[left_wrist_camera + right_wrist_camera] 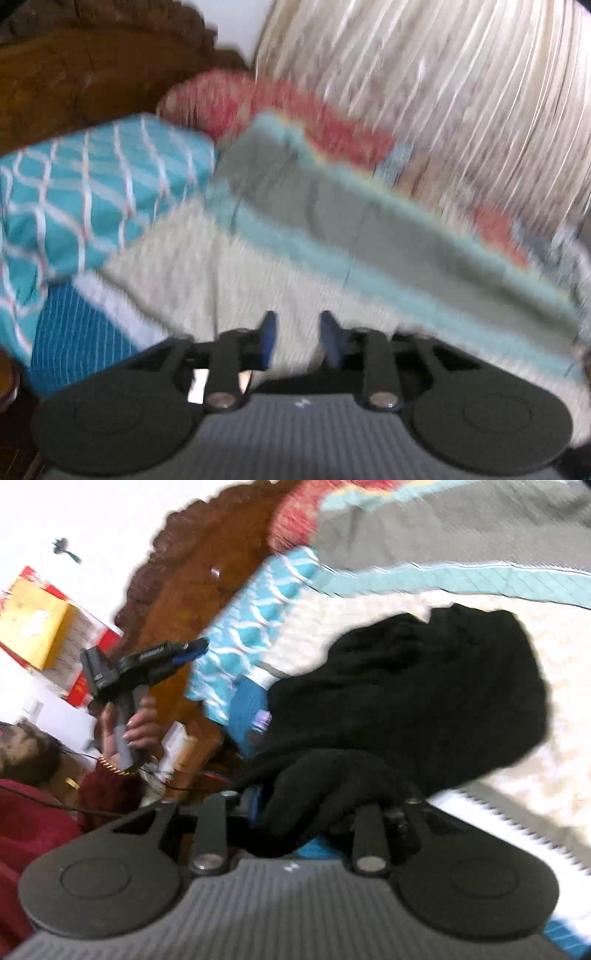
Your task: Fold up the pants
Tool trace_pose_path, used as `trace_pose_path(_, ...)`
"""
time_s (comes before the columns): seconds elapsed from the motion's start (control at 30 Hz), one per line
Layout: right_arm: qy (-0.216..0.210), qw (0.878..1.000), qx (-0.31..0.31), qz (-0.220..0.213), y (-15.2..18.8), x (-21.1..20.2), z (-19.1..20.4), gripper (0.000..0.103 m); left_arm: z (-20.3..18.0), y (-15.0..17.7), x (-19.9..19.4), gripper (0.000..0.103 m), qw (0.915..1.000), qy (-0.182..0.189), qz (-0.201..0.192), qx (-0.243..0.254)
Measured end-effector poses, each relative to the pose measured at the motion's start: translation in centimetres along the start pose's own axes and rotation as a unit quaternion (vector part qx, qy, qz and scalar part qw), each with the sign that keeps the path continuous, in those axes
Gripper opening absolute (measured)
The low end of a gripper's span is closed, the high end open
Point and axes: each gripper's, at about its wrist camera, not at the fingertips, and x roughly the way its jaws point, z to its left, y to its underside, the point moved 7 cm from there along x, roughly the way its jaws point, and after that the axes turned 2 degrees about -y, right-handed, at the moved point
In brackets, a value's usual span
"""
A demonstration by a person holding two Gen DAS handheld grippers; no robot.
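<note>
Right tool [295,812] gripping black pants [406,701].
Left tool [295,332] is hovering part-open and empty over the bed [221,258].

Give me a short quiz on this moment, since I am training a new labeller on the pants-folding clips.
1. True or false: the left gripper has cloth between its fingers.
2. What is bunched over the right gripper? A) black pants B) a white towel C) a red sock
3. Fill in: behind the teal pillow stands a carved wooden ____.

Key: 1 false, its fingers stand apart with nothing between them. 2 A. 3 headboard.
</note>
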Motion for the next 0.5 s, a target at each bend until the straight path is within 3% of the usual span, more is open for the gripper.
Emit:
trace_pose_path(0.1, 0.106, 0.993, 0.023, 0.053, 0.9, -0.2, -4.5, 0.041, -1.6, 4.0, 2.8, 0.038, 0.9973, 0.033, 0.064, 0.017)
trace_pose_path(0.2, 0.163, 0.983, 0.031, 0.079, 1.4, -2.1, -6.6, 0.043, -3.9, 7.4, 4.4, 0.050, 0.9888, 0.089, 0.113, 0.039)
trace_pose_path(0.23, 0.181, 0.979, 0.034, 0.083, 1.6, -2.8, -7.1, 0.043, -4.9, 8.4, 4.4, 0.059, 0.9863, 0.098, 0.121, 0.054)
trace_pose_path(0.3, 0.232, 0.969, 0.038, 0.070, 0.7, -4.2, -8.0, 0.045, -6.2, 9.6, 4.8, 0.061, 0.9834, 0.092, 0.120, 0.100)
trace_pose_path(0.37, 0.257, 0.965, 0.027, 0.038, -1.5, -4.6, -8.2, 0.045, -7.1, 10.2, 5.1, 0.063, 0.9814, 0.085, 0.114, 0.129)
trace_pose_path(0.4, 0.263, 0.965, 0.019, 0.017, -3.1, -4.1, -8.1, 0.053, -7.6, 10.2, 5.2, 0.064, 0.9805, 0.089, 0.117, 0.130)
trace_pose_path(0.43, 0.267, 0.964, 0.012, -0.006, -4.7, -3.3, -8.0, 0.069, -7.8, 10.5, 5.3, 0.065, 0.9794, 0.097, 0.125, 0.125)
trace_pose_path(0.5, 0.270, 0.962, 0.000, -0.046, -8.2, -0.2, -8.7, 0.085, -8.7, 11.1, 4.9, 0.065, 0.9764, 0.107, 0.136, 0.129)
